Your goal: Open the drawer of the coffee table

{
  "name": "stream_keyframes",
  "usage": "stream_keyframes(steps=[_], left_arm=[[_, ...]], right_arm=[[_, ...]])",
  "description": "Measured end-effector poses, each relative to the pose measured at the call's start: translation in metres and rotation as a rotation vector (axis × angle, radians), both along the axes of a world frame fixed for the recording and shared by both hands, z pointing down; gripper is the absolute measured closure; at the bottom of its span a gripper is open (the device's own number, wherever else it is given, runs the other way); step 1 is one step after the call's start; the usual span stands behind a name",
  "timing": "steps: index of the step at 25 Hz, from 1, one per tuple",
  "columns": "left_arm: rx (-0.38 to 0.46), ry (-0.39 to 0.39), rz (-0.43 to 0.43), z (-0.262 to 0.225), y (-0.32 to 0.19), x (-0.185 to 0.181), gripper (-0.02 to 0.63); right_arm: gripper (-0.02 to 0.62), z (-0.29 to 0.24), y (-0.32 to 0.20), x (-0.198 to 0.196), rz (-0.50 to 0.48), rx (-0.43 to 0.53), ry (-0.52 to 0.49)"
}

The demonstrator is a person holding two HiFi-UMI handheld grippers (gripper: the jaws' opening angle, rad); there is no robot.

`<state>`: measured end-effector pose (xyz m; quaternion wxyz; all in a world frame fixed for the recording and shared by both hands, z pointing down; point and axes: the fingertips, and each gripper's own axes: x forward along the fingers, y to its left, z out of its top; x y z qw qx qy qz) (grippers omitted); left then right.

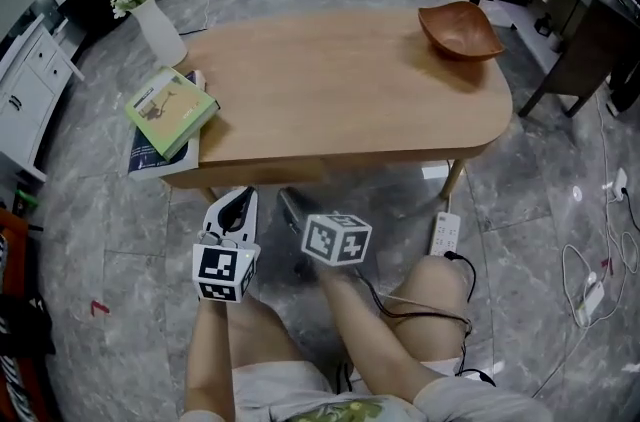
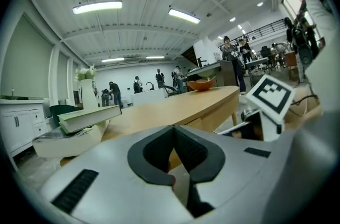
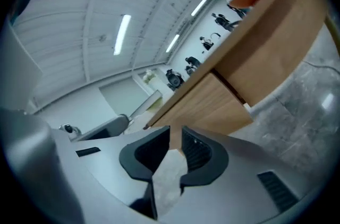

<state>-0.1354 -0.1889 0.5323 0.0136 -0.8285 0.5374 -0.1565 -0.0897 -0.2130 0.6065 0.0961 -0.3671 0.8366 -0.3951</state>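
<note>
The oval wooden coffee table (image 1: 340, 80) fills the middle of the head view. Its drawer front (image 1: 262, 174) sits flush under the near edge, left of centre. My left gripper (image 1: 243, 196) is held just in front of that edge, shut and empty. My right gripper (image 1: 286, 200) is beside it, a little to the right, shut with nothing between its fingers. In the left gripper view the left gripper (image 2: 173, 128) points level along the table top (image 2: 175, 107). The right gripper view has the right gripper (image 3: 175, 130) rolled, facing the drawer front (image 3: 212, 107) from close by without touching it.
On the table stand a brown bowl (image 1: 460, 30) at the far right, stacked books (image 1: 170, 112) at the left edge and a white vase with flowers (image 1: 152, 18). A power strip (image 1: 445, 232) and cables (image 1: 590, 282) lie on the floor at right. My knees are below the grippers.
</note>
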Motion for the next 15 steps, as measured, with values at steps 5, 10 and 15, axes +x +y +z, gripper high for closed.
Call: stream_keyframes(steps=[5,10,15], left_arm=[[-0.038,-0.075,0.03,0.018,-0.018,-0.012,0.597],[-0.048,-0.11,0.044,0.032,-0.021,-0.015,0.597],[-0.022,-0.014,0.004,0.031,-0.033,-0.017,0.597]], right_arm=[[0.431,0.06,-0.038,0.005,-0.028,-0.151,-0.116],[0.423,0.069,-0.04,0.006,-0.11,-0.115,-0.158],[0.423,0.069,-0.045,0.003,-0.141,-0.11,-0.149]])
